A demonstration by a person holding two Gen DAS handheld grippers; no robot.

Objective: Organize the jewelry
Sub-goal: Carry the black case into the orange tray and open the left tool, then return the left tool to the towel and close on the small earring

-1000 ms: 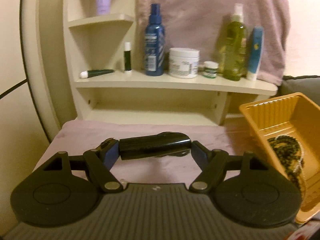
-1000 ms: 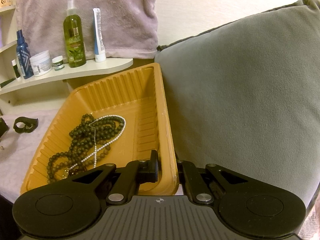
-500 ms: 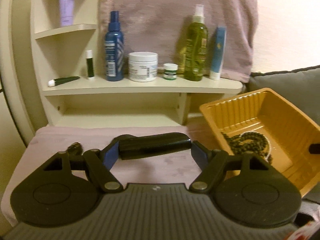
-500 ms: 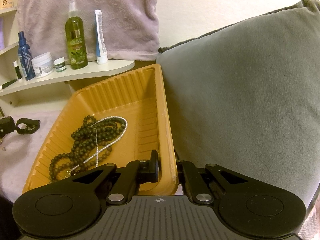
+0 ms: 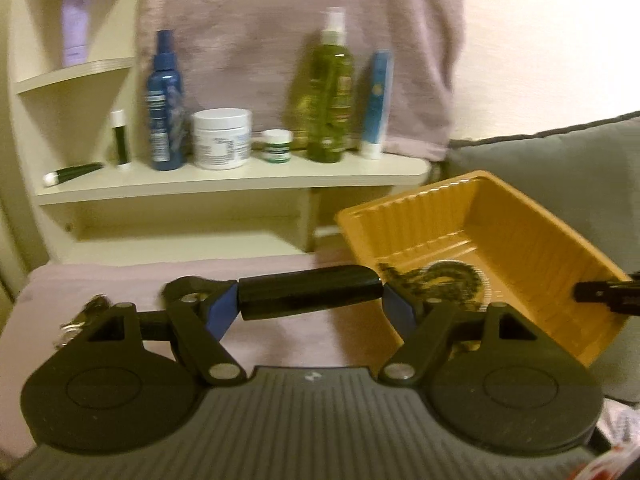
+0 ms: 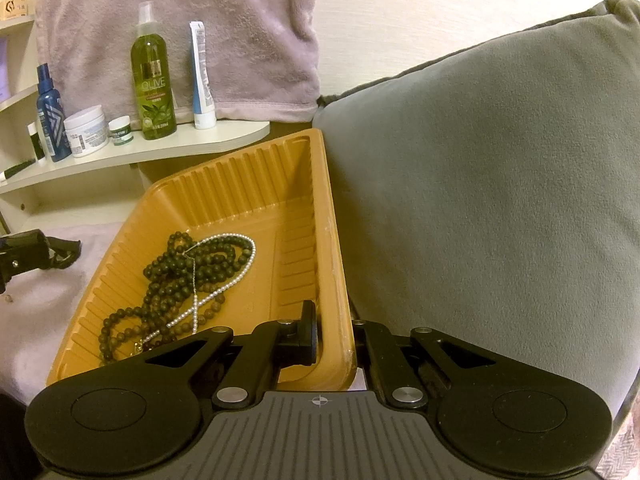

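Carry the black cylindrical case [image 5: 310, 292], clenched end to end between the left fingers [image 5: 224, 308], level over the orange tray [image 6: 332, 248] pinched at its rim by the right fingers [image 6: 310, 328], releasing clear of the bead necklaces [image 6: 188, 276] ahead.

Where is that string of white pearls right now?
In the right wrist view, the pearls lie in the orange tray, draped over the dark beads, left of the grey cushion.
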